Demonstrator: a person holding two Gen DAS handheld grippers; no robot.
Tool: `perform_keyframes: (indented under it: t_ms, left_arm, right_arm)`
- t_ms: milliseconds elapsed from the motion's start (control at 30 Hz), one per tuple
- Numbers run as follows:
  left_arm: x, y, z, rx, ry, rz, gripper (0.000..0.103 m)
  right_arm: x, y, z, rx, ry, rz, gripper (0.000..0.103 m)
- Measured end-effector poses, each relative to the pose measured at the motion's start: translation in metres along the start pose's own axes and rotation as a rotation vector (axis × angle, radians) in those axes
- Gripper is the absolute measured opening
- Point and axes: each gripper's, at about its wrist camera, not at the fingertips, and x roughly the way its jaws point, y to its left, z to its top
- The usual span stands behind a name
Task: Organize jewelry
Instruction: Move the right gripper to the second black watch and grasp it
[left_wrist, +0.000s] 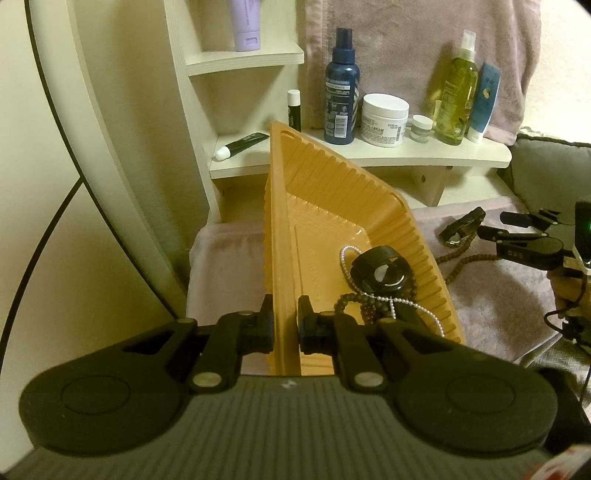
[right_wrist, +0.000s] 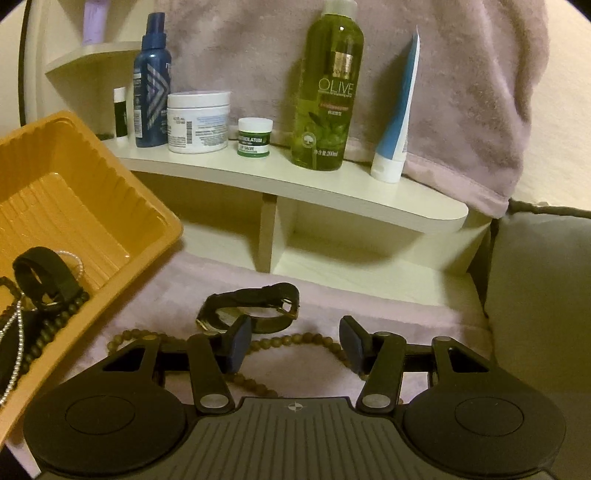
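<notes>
The left gripper (left_wrist: 285, 325) is pinching the tilted orange tray's (left_wrist: 332, 192) near rim. The right gripper (right_wrist: 295, 345), fingers spread, is hovering over the limp, light bead necklace (right_wrist: 314, 339) beside a strap watch (right_wrist: 255, 308); scoop a bunched strand.

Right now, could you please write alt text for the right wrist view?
The open right tool hovers over a brown bead strand and a black watch on pink cloth; an orange tray sits left, toiletries behind.

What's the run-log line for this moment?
left gripper: shut on orange tray wall, tilted | right gripper: open above bead strand | watch: on towel
</notes>
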Motion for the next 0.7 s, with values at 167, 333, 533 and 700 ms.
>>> perform_keyframes:
  t_ms: [167,333,533,700]
  left_arm:
    - [0.002,0.001,-0.001,-0.002,0.005,0.003,0.01]
    - [0.002,0.001,0.0,-0.001,0.006,0.004,0.01]
    - [0.002,0.001,0.0,-0.002,0.007,0.004,0.01]
    - [0.002,0.001,-0.001,-0.002,0.006,0.003,0.01]
  right_arm:
    - [0.008,0.004,0.0,-0.05,0.005,-0.008,0.046]
    - [0.015,0.005,0.0,-0.059,-0.002,-0.016,0.034]
    - [0.02,0.009,0.002,-0.071,-0.01,-0.001,0.018]
    - [0.015,0.011,0.003,-0.07,-0.026,0.003,0.01]
